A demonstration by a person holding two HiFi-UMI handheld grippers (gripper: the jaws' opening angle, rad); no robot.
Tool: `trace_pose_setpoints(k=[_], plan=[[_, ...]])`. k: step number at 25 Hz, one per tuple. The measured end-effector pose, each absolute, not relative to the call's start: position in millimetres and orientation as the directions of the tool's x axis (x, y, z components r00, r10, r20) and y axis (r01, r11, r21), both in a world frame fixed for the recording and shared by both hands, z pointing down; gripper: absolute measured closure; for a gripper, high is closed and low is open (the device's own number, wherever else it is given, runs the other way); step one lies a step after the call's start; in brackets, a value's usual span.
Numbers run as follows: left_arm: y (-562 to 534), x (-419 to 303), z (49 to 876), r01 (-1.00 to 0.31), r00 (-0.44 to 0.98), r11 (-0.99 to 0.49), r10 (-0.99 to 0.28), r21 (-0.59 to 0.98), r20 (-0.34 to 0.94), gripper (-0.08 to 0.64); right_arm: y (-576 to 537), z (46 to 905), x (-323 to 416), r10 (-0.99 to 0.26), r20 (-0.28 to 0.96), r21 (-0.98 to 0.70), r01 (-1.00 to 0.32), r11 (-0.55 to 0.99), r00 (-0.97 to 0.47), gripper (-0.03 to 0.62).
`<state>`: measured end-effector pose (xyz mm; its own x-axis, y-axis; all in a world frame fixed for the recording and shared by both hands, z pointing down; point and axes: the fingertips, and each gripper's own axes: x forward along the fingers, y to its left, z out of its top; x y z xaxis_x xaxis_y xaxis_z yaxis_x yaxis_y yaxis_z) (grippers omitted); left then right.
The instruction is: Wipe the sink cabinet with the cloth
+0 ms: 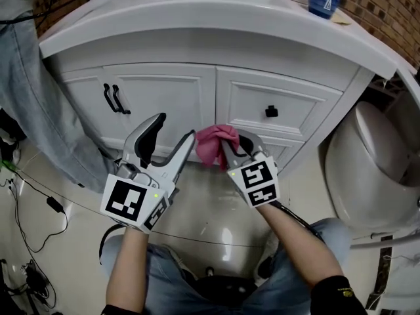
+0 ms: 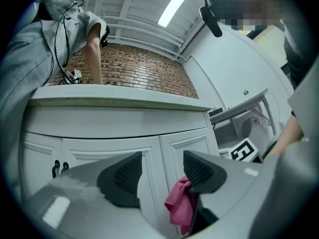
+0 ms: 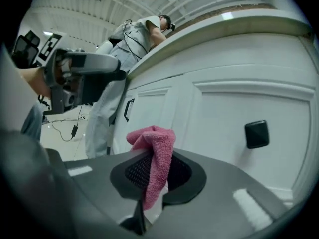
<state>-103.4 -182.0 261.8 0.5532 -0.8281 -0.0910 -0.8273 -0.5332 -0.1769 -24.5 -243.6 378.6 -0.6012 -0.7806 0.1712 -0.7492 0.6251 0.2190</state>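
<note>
Pink cloth (image 1: pixel 215 142) sits bunched in the right gripper's (image 1: pixel 231 147) clamped jaws, held low, just before the white sink cabinet (image 1: pixel 164 96) doors. The left gripper (image 1: pixel 176 127) is alongside, tilted upward, its jaws apart, empty.

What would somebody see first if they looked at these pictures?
The bright pink cloth jumps out first, pinched in the right gripper just in front of the white sink cabinet. Next to it the left gripper hangs open with nothing between its jaws. The black handles on its doors stand out too.
</note>
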Motion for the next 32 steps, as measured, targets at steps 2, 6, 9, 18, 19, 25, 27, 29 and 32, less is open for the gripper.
trace_pose_setpoints(k=[2,6,9,18,19,25,27,29,32], plan=[[-180,-101,259,-0.826,0.557,-0.538,-0.825,-0.169,-0.097,0.301,-258,378,-32,-0.800,0.162,0.172,-0.782,0.599,-0.578,0.555],[-181,-102,264,-0.819,0.565,-0.547,-0.821,-0.172,-0.081,0.301,-283,380,-22,-0.847,0.160,0.164,-0.832,0.530,-0.507,0.555],[-183,-104,268,-0.816,0.569,-0.553,-0.820,-0.166,-0.067,0.301,-283,387,-12,-0.856,0.171,0.284,-0.807,0.517,-0.488,0.557],[-190,-85,276,-0.784,0.611,-0.595,-0.790,-0.175,-0.052,0.301,-269,403,103,-0.938,0.205,0.400,-0.850,0.342,-0.281,0.555],[-191,-80,276,-0.779,0.617,-0.601,-0.785,-0.178,-0.051,0.301,-267,403,121,-0.947,0.209,0.386,-0.869,0.310,-0.245,0.557],[-197,-56,281,-0.756,0.643,-0.628,-0.765,-0.185,-0.035,0.301,-258,404,219,-0.972,0.228,0.257,-0.960,0.115,-0.056,0.555],[-200,-54,282,-0.763,0.636,-0.621,-0.771,-0.180,-0.036,0.299,-257,405,239,-0.972,0.232,0.225,-0.972,0.073,-0.020,0.555],[-204,-51,283,-0.770,0.629,-0.615,-0.777,-0.170,-0.036,0.299,-255,405,250,-0.973,0.229,0.213,-0.976,0.041,0.009,0.555],[-206,-46,285,-0.775,0.624,-0.614,-0.781,-0.150,-0.031,0.295,-251,407,245,-0.975,0.224,0.160,-0.987,0.024,0.012,0.555]])
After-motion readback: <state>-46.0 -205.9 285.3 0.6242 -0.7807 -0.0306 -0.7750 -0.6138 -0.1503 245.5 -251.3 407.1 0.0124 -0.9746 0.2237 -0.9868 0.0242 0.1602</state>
